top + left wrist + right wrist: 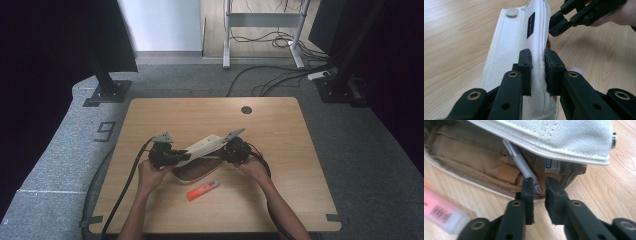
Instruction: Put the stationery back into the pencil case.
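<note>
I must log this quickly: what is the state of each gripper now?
Left gripper: shut on the white flap of the pencil case.
Right gripper: open at the case's mouth, grey pen beside one jaw, not gripped.

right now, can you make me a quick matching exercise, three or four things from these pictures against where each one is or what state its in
Things:
1. white flap of the pencil case
2. silver pen
3. orange highlighter
4. round hole

Places or states:
A. lying on the bare table, nearer the person than the case
B. pinched between the left gripper's jaws
C. inside the brown lining of the open case
D. in the tabletop near its far edge

Pairs: 1-B, 2-C, 3-A, 4-D
</note>
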Motion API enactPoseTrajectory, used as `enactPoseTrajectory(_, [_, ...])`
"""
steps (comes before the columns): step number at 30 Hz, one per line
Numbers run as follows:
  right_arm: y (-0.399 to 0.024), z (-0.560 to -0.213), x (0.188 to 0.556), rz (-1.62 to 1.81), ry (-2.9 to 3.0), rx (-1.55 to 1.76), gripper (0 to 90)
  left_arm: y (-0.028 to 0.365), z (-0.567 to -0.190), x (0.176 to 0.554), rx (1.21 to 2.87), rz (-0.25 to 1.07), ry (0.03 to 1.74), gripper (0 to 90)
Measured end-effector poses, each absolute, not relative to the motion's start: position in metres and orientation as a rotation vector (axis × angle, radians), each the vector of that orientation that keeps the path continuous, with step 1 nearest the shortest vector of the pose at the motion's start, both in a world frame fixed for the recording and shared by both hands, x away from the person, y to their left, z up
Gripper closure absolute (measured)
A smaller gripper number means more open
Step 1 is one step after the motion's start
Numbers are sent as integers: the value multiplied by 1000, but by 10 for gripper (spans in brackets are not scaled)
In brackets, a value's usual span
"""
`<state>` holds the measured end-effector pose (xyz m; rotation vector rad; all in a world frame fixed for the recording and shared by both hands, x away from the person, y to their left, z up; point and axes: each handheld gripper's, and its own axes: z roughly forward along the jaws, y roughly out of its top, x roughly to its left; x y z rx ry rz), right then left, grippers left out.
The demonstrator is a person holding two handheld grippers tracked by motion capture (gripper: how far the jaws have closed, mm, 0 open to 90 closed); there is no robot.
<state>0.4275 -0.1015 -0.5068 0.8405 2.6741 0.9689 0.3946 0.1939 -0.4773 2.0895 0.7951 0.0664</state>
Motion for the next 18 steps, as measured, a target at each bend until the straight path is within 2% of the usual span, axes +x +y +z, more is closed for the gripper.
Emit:
enactPoseTrajectory(9, [-111,-504,412,1018,2680,801,410,194,-478,395,2088,66,794,767])
enactPoseTrajectory(13, [-114,-504,404,1029,2683,770,340,195,-478,395,2092,65,793,766])
enactPoseTrajectory(18, [-114,-505,394,1047,2690,737,295,195,-477,395,2092,66,794,766])
